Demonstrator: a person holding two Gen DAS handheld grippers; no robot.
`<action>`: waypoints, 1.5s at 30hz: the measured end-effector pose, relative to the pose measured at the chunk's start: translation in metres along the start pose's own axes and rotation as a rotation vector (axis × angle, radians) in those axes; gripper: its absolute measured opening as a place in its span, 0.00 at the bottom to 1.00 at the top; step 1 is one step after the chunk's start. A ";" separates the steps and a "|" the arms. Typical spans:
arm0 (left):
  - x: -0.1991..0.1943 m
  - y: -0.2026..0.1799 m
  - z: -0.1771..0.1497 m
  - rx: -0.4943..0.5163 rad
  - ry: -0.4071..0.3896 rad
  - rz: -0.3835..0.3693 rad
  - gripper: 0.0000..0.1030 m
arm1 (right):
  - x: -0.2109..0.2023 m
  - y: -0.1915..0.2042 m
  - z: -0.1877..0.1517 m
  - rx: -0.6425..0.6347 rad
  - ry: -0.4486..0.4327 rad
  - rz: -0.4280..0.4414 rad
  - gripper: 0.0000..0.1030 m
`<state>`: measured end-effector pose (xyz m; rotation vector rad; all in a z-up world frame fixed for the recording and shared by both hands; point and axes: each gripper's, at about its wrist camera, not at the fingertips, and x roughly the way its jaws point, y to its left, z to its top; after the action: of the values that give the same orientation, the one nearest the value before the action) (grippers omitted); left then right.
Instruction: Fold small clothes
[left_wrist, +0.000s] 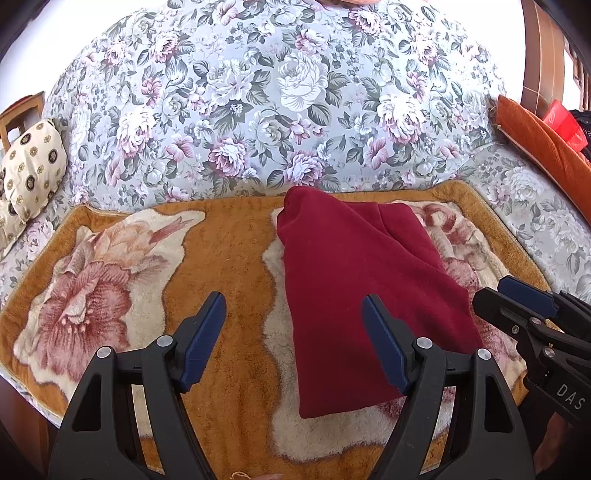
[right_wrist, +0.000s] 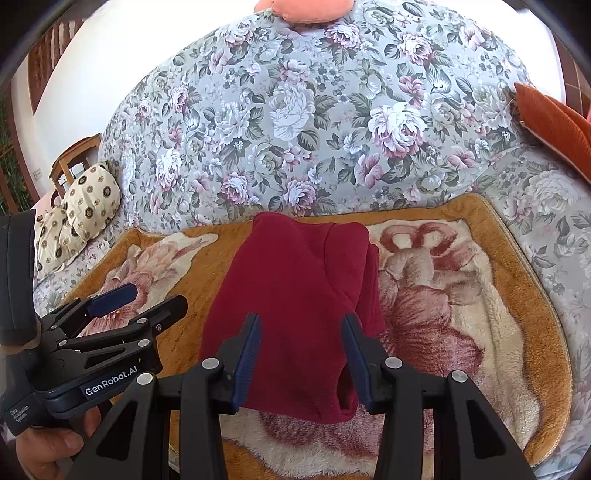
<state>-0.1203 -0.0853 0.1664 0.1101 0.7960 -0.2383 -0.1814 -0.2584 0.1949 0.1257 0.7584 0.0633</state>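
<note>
Both grippers hang above the garment (right_wrist: 295, 310) with nothing in them: left gripper (left_wrist: 293, 336) spread wide, right gripper (right_wrist: 301, 354) parted too. For the next fold I'd grab the near hem at both corners, pinch every layer, lift low and lay it toward the sofa back (left_wrist: 280, 92) so the edges line up. Fleece like this slides on itself, so go slow.

The garment's dark red, fuzzy, already folded into a long narrow strip, lying on the orange flower blanket (left_wrist: 221, 240) on the sofa seat. Might be a sleeve tucked along its right side, hard to tell.
</note>
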 end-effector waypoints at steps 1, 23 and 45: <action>0.002 0.001 0.000 0.000 0.004 -0.002 0.75 | 0.000 0.000 0.000 0.001 0.000 0.000 0.42; 0.015 0.006 -0.003 -0.008 0.046 -0.022 0.75 | 0.010 0.004 -0.003 0.000 0.026 0.002 0.42; 0.016 0.008 -0.003 -0.030 0.060 -0.025 0.75 | 0.010 0.004 -0.005 0.005 0.028 0.007 0.43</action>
<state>-0.1096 -0.0799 0.1529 0.0796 0.8608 -0.2479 -0.1779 -0.2530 0.1852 0.1327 0.7863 0.0694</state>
